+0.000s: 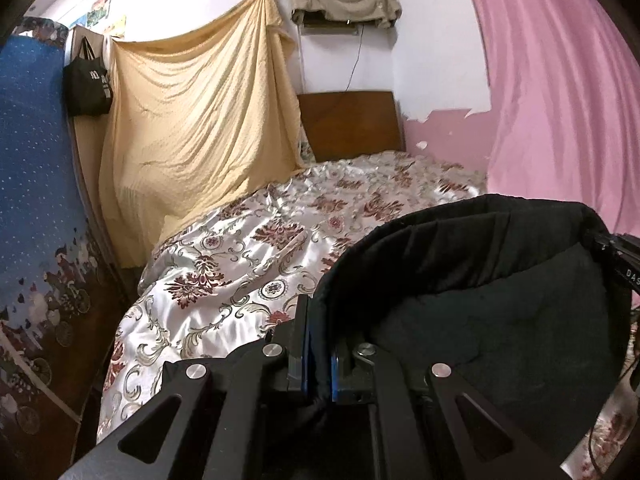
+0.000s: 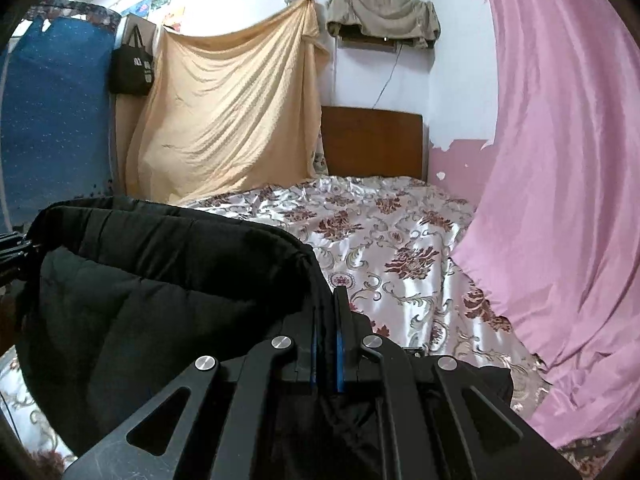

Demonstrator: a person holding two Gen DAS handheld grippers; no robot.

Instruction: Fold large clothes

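A large black padded garment point(image 1: 500, 280) hangs stretched between my two grippers above the bed. My left gripper point(image 1: 319, 344) is shut on its left top edge, the cloth pinched between the blue pads. My right gripper point(image 2: 326, 332) is shut on the other top edge of the garment point(image 2: 160, 300). The right gripper also shows at the right edge of the left wrist view point(image 1: 616, 256), and the left gripper shows at the left edge of the right wrist view point(image 2: 14, 252). The garment's lower part drops out of sight below the grippers.
The bed has a shiny white floral cover point(image 1: 248, 264) point(image 2: 400, 248) and a wooden headboard point(image 1: 348, 124). A pink curtain point(image 1: 560, 100) hangs on the right. A yellow sheet point(image 1: 192, 120), a black bag point(image 1: 86, 84) and a blue standing mattress point(image 1: 36, 180) are on the left.
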